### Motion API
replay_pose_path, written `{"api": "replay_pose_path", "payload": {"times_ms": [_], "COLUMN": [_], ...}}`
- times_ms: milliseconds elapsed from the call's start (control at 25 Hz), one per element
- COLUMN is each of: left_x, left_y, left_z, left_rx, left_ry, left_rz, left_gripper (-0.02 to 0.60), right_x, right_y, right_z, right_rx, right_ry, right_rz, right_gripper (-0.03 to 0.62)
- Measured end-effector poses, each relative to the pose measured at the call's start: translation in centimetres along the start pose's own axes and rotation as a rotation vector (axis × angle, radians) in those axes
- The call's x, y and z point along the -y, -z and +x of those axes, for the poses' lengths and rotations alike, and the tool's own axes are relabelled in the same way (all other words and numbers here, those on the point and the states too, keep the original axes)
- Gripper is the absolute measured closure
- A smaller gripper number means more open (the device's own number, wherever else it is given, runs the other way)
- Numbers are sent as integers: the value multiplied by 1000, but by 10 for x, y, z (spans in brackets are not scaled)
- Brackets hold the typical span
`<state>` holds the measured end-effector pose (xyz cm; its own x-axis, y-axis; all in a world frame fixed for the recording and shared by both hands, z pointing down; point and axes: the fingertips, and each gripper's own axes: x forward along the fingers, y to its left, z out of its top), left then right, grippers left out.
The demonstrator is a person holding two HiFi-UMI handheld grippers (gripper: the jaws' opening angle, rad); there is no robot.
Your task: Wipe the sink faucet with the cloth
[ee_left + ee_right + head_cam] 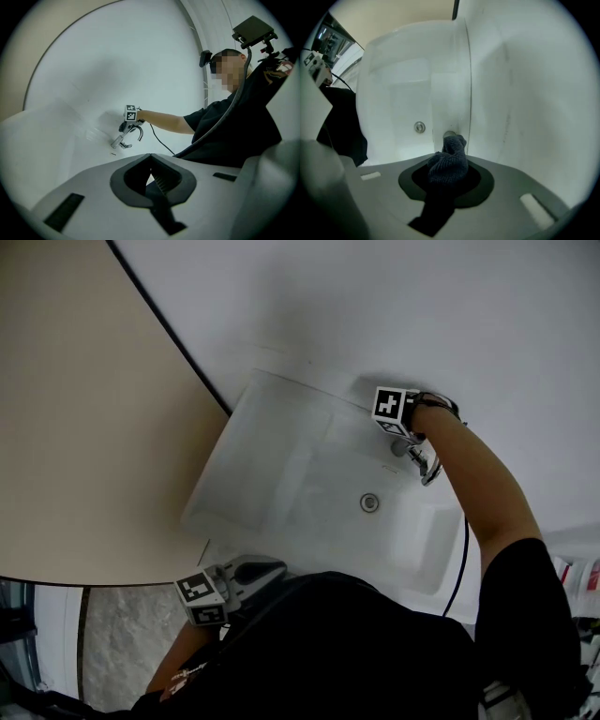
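The white sink (246, 432) is fixed to a white wall. Its chrome faucet (427, 465) sticks out at the right side of the basin. My right gripper (410, 441) is right at the faucet's base and points down into the basin. It is shut on a dark blue-grey knitted cloth (449, 163), whose bunched end touches a round chrome part of the faucet (449, 135). In the left gripper view the faucet (121, 139) shows far off, under the right gripper (130, 123). My left gripper (265, 571) hangs at the sink's near edge, shut and empty (152, 174).
The drain (369, 502) lies in the middle of the basin, also seen as the drain (420, 126). A beige panel (75, 409) stands left of the sink. A black cable (460, 563) hangs below my right arm. Grey stone floor (122, 634) shows bottom left.
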<state>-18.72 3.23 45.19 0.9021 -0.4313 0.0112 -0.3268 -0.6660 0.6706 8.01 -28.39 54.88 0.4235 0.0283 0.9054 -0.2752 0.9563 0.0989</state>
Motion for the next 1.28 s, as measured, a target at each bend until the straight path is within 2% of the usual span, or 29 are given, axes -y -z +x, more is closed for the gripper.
{"api": "replay_pose_path", "payload": {"times_ms": [120, 240, 360, 440, 560, 640, 720, 760, 800, 920, 960, 1040, 1080, 1160, 1200, 1280], "left_x": [-9, -8, -3, 0, 4, 5, 6, 7, 9, 13, 12, 10, 9, 12, 14, 18], "left_y": [-1, -8, -13, -17, -19, -18, -16, -15, -13, -10, -9, -7, -6, -3, -2, -2], "left_z": [-4, 2, 12, 20, 26, 30, 33, 35, 36, 36, 36, 38, 40, 45, 47, 51], "left_rx": [-19, -24, -49, -69, -94, -114, -138, -149, -156, -177, -189, -202, -205, -214, -217, -210], "left_ry": [8, 38, 86, 117, 132, 131, 122, 114, 108, 89, 75, 46, 35, 26, 24, 20], "left_rz": [47, 52, 65, 82, 95, 97, 96, 93, 87, 78, 82, 77, 73, 72, 69, 50], "left_gripper": [581, 581, 580, 581, 580, 580, 580, 580, 581, 581, 580, 580, 581, 580, 581, 581], "right_x": [-13, -39, -77, -110, -149, -159, -159, -156, -150, -113, -99, -71, -58, -34, -25, -13], "right_y": [14, 36, 53, 58, 51, 41, 34, 35, 40, 65, 70, 78, 81, 88, 89, 81], "right_z": [-49, -90, -105, -94, -48, -24, -11, -5, 1, 15, 17, 22, 19, -1, -10, -17], "right_rx": [264, 545, 773, 834, 872, 932, 1050, 1135, 1238, 1578, 1668, 1778, 1844, 2005, 2049, 2012], "right_ry": [-6, -23, 14, 19, -3, 15, 1, -52, -144, -516, -625, -765, -805, -859, -881, -932], "right_rz": [90, 205, 297, 314, 305, 293, 324, 389, 504, 987, 1111, 1296, 1327, 1265, 1226, 1190], "right_gripper": [530, 530, 532, 533, 533, 534, 534, 533, 533, 533, 533, 533, 533, 533, 533, 533]}}
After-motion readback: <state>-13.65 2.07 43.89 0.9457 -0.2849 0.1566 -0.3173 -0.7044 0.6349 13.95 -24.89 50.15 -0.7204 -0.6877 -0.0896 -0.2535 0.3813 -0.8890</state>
